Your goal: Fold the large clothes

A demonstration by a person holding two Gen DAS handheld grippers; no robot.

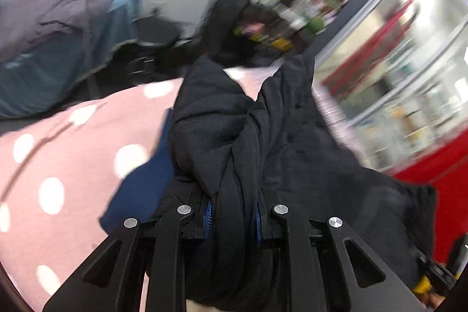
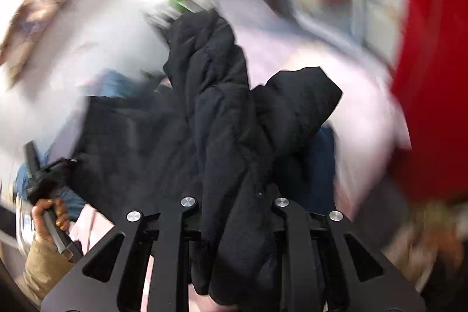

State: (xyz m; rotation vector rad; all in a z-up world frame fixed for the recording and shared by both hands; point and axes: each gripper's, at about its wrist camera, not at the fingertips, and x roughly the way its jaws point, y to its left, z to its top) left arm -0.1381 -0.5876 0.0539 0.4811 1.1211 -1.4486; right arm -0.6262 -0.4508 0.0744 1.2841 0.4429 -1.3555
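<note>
1. The left gripper pinches a thick bunch of the black garment between its blue pads.
2. The right gripper clamps another fold of it (background blurred).
3. The garment hangs over the pink dotted sheet.

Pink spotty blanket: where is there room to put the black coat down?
The pink spotted blanket is bare to the left of the black coat bunched in the left gripper. Right of the coat is crowded: a narrow pink strip, then red cloth.
</note>
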